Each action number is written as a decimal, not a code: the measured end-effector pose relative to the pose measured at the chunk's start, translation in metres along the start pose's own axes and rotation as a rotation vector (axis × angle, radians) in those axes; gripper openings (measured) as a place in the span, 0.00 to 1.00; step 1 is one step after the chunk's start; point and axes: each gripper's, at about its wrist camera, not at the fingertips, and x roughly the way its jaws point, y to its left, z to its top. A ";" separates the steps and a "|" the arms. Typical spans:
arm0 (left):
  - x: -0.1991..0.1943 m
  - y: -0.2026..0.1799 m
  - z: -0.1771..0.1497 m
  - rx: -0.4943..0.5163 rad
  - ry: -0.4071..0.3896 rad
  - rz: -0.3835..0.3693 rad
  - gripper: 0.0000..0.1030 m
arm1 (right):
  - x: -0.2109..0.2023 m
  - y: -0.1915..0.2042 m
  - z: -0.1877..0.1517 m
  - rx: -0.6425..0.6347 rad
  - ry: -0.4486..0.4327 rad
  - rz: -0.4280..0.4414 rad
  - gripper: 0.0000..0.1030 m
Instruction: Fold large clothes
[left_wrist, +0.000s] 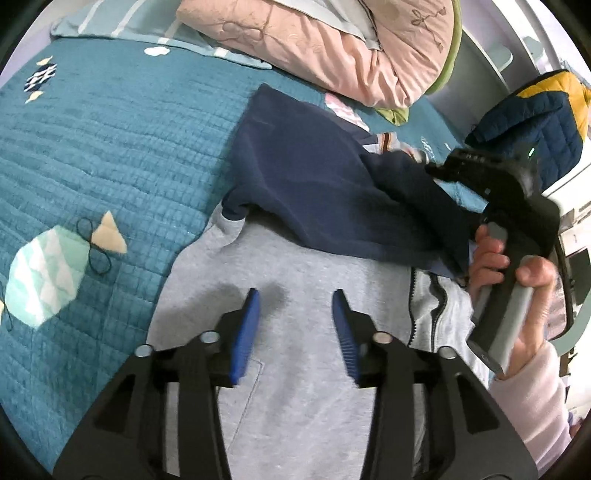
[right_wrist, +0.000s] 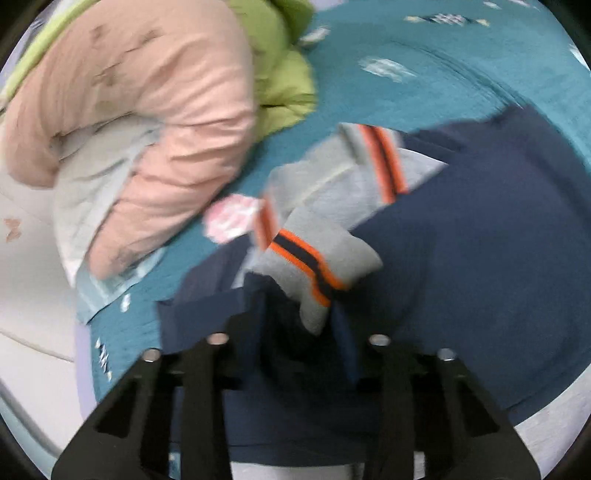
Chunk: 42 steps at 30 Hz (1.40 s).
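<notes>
Teal quilted bedspread carries the grey zip hoodie, navy sleeve running across the zipper; left gripper hovers spread over the grey body, while right gripper, nearer the sleeve, pinches its cuff end.

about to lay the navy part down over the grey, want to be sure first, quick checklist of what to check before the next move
1. Right tool gripping the hoodie's navy sleeve: ok, fabric bunched between its fingers.
2. Left tool free: ok, open above the grey body, holding nothing.
3. Grey body flat on the teal bedspread: ok where visible.
4. Striped cuff tucked in: not ok, it dangles loose past the right tool.
5. Zipper closed: cannot tell.
6. Pink quilt clear of the hoodie: ok.
</notes>
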 end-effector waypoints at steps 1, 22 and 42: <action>0.001 -0.001 0.002 0.006 -0.008 0.022 0.48 | -0.006 0.023 -0.009 -0.110 0.000 0.030 0.19; 0.048 -0.056 0.073 0.090 0.007 -0.042 0.16 | -0.087 -0.122 -0.008 -0.162 -0.003 -0.471 0.29; 0.062 -0.061 0.050 0.083 -0.074 0.202 0.92 | -0.125 -0.176 -0.014 0.069 -0.095 -0.344 0.93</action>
